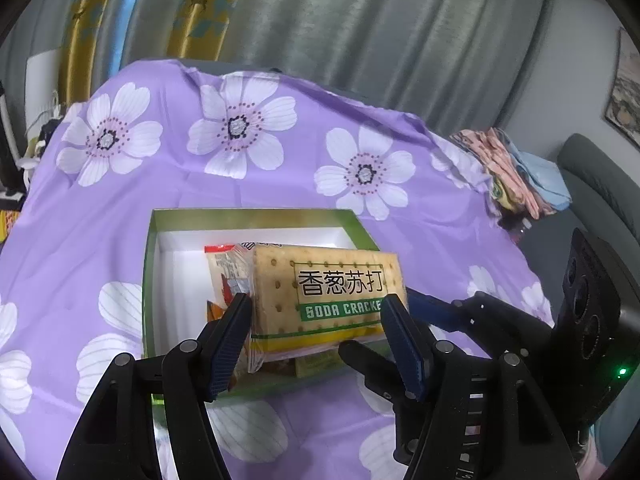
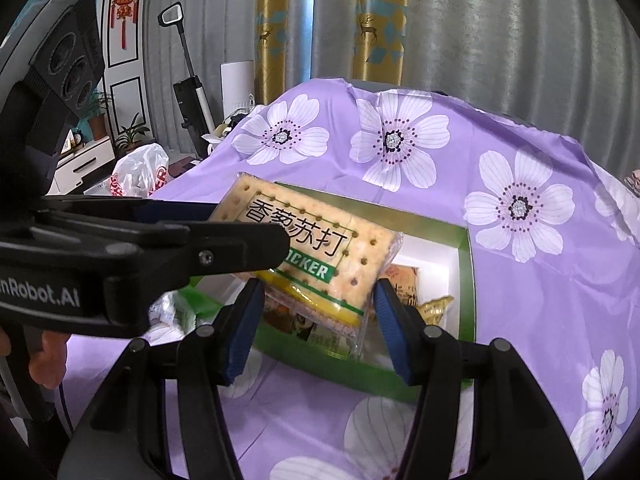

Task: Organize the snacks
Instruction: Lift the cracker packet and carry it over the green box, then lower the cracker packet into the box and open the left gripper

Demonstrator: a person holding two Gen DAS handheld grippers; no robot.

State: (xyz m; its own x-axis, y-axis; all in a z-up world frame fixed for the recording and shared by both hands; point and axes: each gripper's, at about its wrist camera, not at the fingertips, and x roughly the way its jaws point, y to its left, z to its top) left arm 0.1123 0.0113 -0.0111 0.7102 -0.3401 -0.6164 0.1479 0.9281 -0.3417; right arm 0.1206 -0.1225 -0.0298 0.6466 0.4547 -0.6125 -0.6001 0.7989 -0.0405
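Both grippers tilt down over a green box (image 1: 149,280) with a white inside, on a purple cloth (image 1: 280,184) printed with white flowers. The left gripper (image 1: 316,316) has its blue pads pressed on the two short sides of a soda cracker pack (image 1: 328,292), which hangs above the box's near half. The right gripper (image 2: 318,300) comes in from about 3 o'clock of the left one and clamps the same pack at its lower end; the left one's black finger crosses that view from 9 o'clock and covers part of the label. A person's fingers (image 2: 48,356) show at 8 o'clock there. Under the pack lie other wrapped snacks (image 2: 404,280), one red-topped, one orange. Folded clothes (image 1: 516,168) sit at 2 o'clock on the cloth's edge; a white plastic bag (image 2: 140,172) and an upright vacuum (image 2: 188,92) stand at 10 o'clock. The pack reads "香葱苏打" and "SODA CRACKE"; the left gripper's body reads "nRobot.AI".
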